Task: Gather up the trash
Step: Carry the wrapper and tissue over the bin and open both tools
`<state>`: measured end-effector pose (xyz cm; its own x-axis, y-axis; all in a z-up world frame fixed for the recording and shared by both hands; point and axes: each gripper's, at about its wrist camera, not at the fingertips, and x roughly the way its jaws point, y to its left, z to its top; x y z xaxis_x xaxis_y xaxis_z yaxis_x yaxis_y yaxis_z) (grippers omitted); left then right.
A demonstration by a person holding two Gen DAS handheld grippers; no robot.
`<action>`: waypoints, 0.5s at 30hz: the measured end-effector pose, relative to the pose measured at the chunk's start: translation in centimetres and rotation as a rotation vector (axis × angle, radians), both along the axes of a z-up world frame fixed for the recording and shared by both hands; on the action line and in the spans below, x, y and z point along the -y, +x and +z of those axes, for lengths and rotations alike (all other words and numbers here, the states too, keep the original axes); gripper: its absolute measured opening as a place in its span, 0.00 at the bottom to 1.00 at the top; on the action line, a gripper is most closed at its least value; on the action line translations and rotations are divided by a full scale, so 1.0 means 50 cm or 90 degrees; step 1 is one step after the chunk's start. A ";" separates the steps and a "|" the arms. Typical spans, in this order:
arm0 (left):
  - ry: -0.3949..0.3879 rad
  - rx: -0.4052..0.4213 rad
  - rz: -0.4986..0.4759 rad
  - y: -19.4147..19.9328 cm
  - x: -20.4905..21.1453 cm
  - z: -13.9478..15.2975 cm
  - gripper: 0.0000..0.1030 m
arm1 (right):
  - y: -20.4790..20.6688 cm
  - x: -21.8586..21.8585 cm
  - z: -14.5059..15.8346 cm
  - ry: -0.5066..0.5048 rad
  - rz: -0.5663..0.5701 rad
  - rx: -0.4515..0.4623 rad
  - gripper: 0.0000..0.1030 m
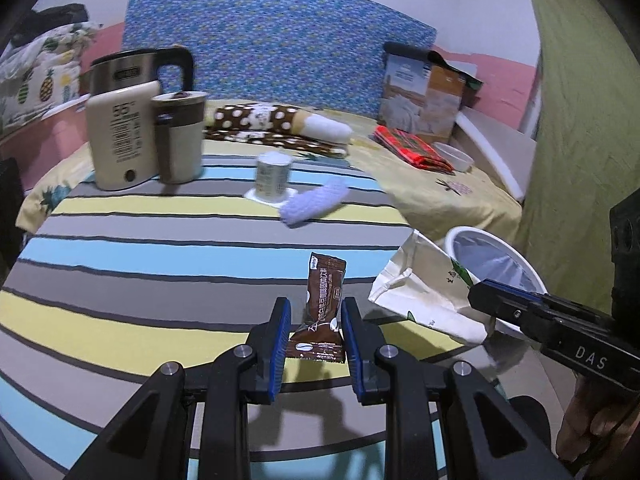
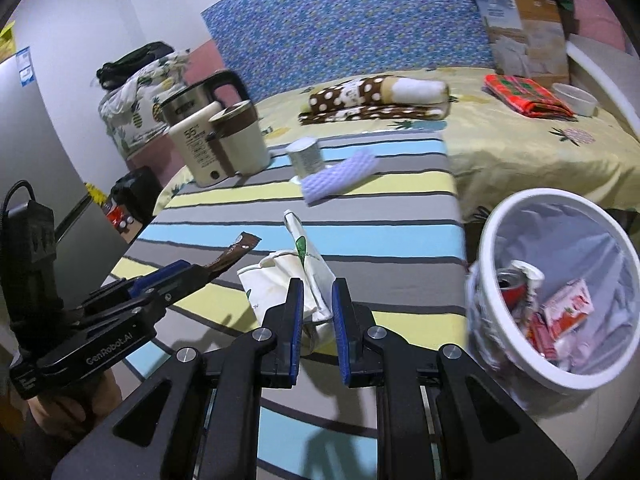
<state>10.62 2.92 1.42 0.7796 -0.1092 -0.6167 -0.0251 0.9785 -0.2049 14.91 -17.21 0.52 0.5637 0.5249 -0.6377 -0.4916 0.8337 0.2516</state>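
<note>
The left gripper [image 1: 314, 314] has its blue ribbed fingers [image 1: 281, 330] pressed in on a glossy brown foil wrapper [image 1: 322, 308], a flat crinkled sachet with white lettering that stands up between them, its sealed lower edge flaring out below the pads. The right gripper [image 2: 318, 300] pinches a crumpled cream paper bag [image 2: 298, 280] with green print; the soft, creased paper bulges out ahead and to the left of its fingers [image 2: 297, 312], one folded corner pointing upward. Both pieces hang over a bed [image 1: 140, 264] whose cloth cover is striped in grey, pale yellow and sky blue. To the right of the right-hand fingers, beside the bed's edge, stands a round white bin [image 2: 560, 280] with a thin translucent liner, holding a dented red can [image 2: 514, 286] and a pink carton [image 2: 568, 308]. Farther ahead lie a lilac bumpy sponge [image 2: 340, 174] and a small cylindrical tin [image 2: 306, 156].
</note>
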 end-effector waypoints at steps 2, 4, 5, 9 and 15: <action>-0.002 0.000 -0.015 0.008 0.019 0.002 0.25 | 0.000 0.019 0.001 0.004 -0.014 0.000 0.16; -0.003 0.000 -0.029 0.014 0.037 0.004 0.25 | 0.003 0.037 0.000 0.005 -0.029 0.000 0.16; -0.002 0.000 -0.037 0.018 0.046 0.005 0.25 | 0.004 0.045 0.000 0.006 -0.036 0.000 0.16; -0.002 0.001 -0.066 0.041 0.083 0.009 0.25 | 0.009 0.085 -0.002 0.012 -0.065 0.000 0.16; -0.008 0.001 -0.105 0.072 0.141 0.013 0.25 | 0.017 0.145 -0.002 0.018 -0.115 0.002 0.16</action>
<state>14.20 -4.14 2.07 0.7509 -0.2438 -0.6138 0.1364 0.9666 -0.2171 15.74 -24.47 0.40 0.6524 0.4328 -0.6221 -0.3351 0.9010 0.2754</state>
